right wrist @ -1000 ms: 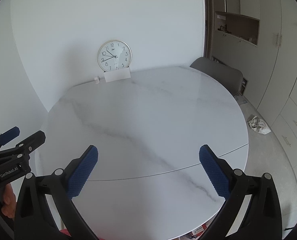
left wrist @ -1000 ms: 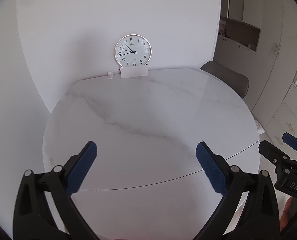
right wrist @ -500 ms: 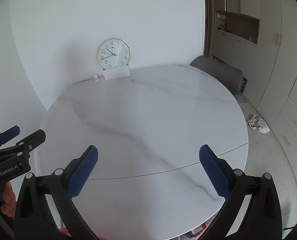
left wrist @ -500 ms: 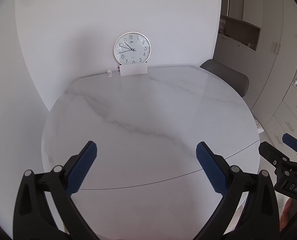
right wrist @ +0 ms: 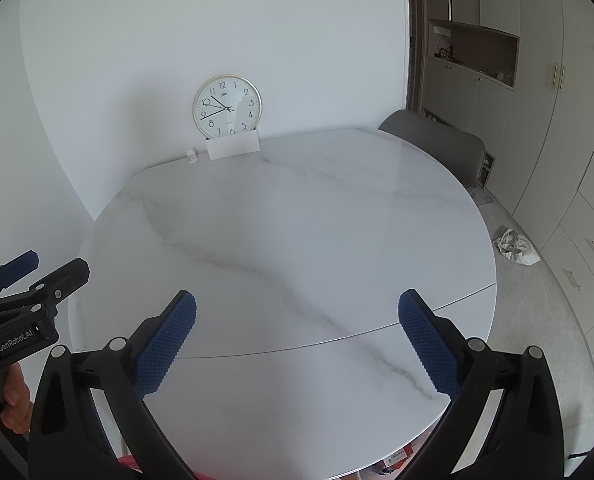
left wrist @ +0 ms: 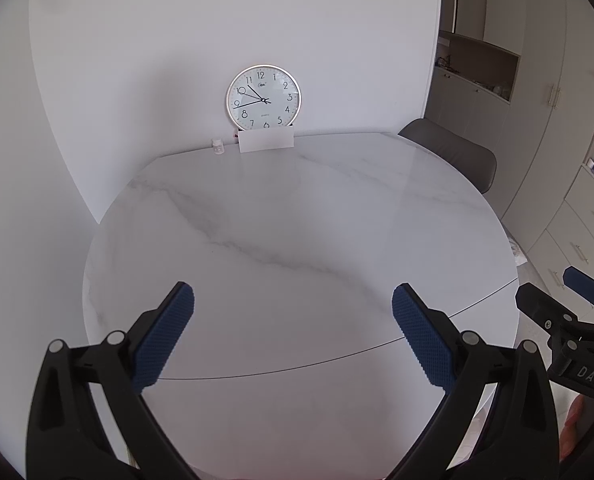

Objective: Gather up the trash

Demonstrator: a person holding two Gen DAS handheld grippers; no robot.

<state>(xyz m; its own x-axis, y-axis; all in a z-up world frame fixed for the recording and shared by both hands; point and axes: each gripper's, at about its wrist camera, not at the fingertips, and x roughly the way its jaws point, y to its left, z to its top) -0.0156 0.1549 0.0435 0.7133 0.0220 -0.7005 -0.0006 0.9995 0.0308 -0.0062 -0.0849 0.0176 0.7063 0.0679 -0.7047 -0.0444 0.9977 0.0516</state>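
My left gripper (left wrist: 293, 300) is open and empty above the near part of a round white marble table (left wrist: 297, 220). My right gripper (right wrist: 297, 308) is open and empty above the same table (right wrist: 297, 220). A crumpled white bag (right wrist: 515, 247) lies on the floor to the right of the table. A small white bottle (left wrist: 217, 146) stands at the table's far edge; it also shows in the right wrist view (right wrist: 192, 156). The right gripper shows at the right edge of the left wrist view (left wrist: 569, 312), and the left gripper shows at the left edge of the right wrist view (right wrist: 21, 288).
A wall clock (left wrist: 263, 98) leans against the wall behind a white card (left wrist: 265, 140) at the table's far edge. A grey chair (right wrist: 437, 140) stands at the far right of the table. Cabinets (right wrist: 557, 120) line the right wall.
Both views have shifted slightly, with the clock and table sitting a little differently in frame. Both grippers stay open and empty.
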